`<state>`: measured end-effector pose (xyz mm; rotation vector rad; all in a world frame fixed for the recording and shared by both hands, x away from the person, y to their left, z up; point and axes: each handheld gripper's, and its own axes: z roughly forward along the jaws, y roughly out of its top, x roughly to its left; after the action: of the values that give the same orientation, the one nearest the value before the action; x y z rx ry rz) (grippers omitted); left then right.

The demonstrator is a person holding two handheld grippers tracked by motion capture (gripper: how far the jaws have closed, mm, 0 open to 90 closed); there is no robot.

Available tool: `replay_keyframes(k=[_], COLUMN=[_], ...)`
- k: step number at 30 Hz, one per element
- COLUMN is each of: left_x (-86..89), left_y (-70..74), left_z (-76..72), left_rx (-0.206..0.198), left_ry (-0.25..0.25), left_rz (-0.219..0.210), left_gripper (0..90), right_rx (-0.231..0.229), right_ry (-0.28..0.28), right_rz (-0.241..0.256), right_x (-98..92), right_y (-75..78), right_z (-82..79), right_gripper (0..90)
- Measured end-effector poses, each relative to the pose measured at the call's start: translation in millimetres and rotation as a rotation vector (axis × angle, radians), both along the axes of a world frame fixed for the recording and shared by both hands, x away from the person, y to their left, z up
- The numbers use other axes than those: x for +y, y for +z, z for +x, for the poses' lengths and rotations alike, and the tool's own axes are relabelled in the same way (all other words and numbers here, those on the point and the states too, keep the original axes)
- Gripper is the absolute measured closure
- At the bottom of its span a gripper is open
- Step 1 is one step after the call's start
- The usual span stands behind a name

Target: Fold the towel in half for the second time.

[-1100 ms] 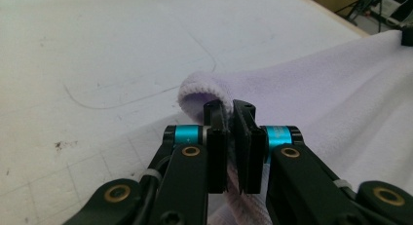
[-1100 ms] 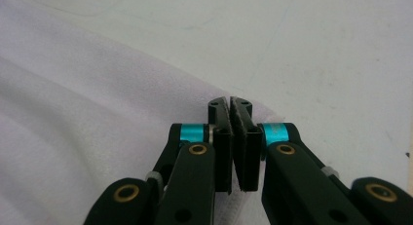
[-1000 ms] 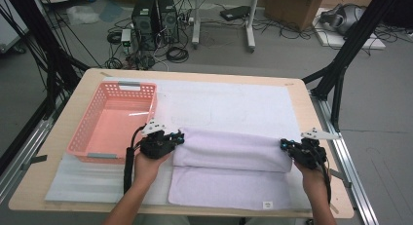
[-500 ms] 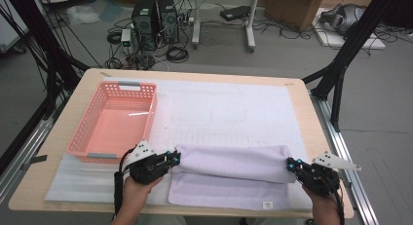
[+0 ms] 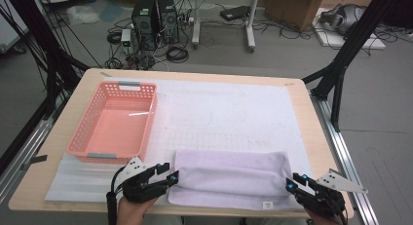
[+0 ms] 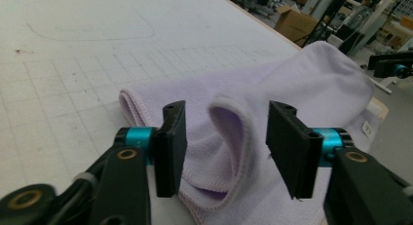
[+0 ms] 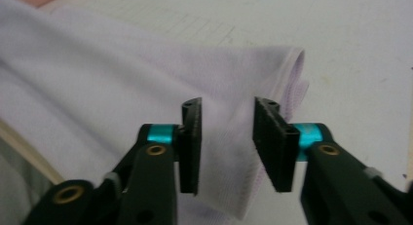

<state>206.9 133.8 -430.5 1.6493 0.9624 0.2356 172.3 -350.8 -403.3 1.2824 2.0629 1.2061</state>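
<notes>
Two ends of the lavender towel [image 5: 231, 178] sit right at my jaws, folded along the near edge of the surface [image 5: 311, 118], right of the pink basket [image 5: 114, 122]. Both left gripper [image 5: 168, 178] and right gripper [image 5: 291, 183] are spread apart, gripping nothing. It looks soft, light, limp terry, so I judge the hemmed corners the best hold; a loose fold curls between my left jaws.

No words or numbers can be read. The small white tag [image 5: 266, 204] on the soft purple folded towel [image 5: 229, 176] is too tiny to read.
</notes>
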Motion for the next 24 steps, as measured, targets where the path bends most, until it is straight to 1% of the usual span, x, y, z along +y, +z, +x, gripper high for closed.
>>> replay_keyframes(k=[2,3,5,6,7,8,9,10,11,12,13,15,16,18,19,20,21,23,24], left_x=[-3.9,-6.2,-11.9,-14.4,-17.0,-19.0,-21.2,-22.0,-23.1,-23.6,-23.1,-20.6,-18.7,-14.2,-11.8,-9.8,-7.3,-5.4,-4.2], left_y=[-1.7,-2.9,-5.1,-6.1,-7.4,-8.7,-10.3,-10.8,-10.9,-10.2,-8.5,-6.2,-5.2,-3.4,-2.8,-2.6,-2.5,-3.3,-3.7], left_z=[-1.1,-1.0,-0.1,0.7,1.7,2.7,3.4,3.3,2.7,1.9,0.8,-1.8,-3.7,-7.6,-9.6,-12.3,-16.2,-21.8,-24.3], left_rx=[0.011,0.016,0.024,0.023,0.027,0.035,0.045,0.048,0.044,0.040,0.032,0.025,0.022,0.014,0.015,0.019,0.022,0.025,0.034], left_ry=[-0.006,-0.009,-0.020,-0.025,-0.030,-0.036,-0.037,-0.038,-0.038,-0.039,-0.043,-0.050,-0.054,-0.063,-0.064,-0.064,-0.074,-0.095,-0.101], left_rz=[0.022,0.032,0.049,0.065,0.074,0.084,0.099,0.113,0.124,0.126,0.127,0.113,0.105,0.104,0.096,0.080,0.073,0.076,0.084], left_gripper=[45.8,45.8,45.6,46.0,47.0,48.9,56.6,68.7,78.0,80.1,81.2,81.7,81.7,81.7,81.7,81.4,80.7,78.3,75.3], right_rx=[-0.005,-0.003,0.011,0.018,0.032,0.047,0.062,0.087,0.090,0.095,0.086,0.064,0.058,0.044,0.039,0.035,0.042,0.044,0.064], right_ry=[-0.024,-0.036,-0.058,-0.069,-0.079,-0.089,-0.090,-0.069,-0.058,-0.041,-0.025,-0.015,-0.017,-0.007,-0.001,0.006,0.013,0.020,0.027], right_rz=[0.002,0.003,-0.011,-0.018,-0.019,-0.023,-0.031,-0.030,-0.032,-0.023,-0.026,-0.019,-0.004,0.015,0.020,0.026,0.031,0.044,0.051], right_x=[0.5,0.7,1.5,1.8,2.5,3.3,3.6,3.9,3.8,4.0,3.9,1.3,-0.2,-4.7,-6.7,-8.3,-9.4,-11.1,-11.7], right_y=[0.4,-0.6,-4.3,-6.5,-9.1,-12.0,-15.0,-17.9,-19.1,-19.2,-17.6,-12.3,-9.6,-5.4,-3.9,-2.9,-1.9,-1.4,-1.2], right_z=[1.5,4.3,13.5,18.9,24.5,29.6,33.6,36.6,37.3,36.7,34.6,28.7,24.7,15.9,11.6,7.3,2.9,-5.6,-9.7], right_gripper=[51.1,49.6,48.0,47.6,48.0,50.0,58.7,71.9,77.6,86.9,86.9,87.1,87.1,87.1,87.0,87.0,87.0,86.7,85.9])
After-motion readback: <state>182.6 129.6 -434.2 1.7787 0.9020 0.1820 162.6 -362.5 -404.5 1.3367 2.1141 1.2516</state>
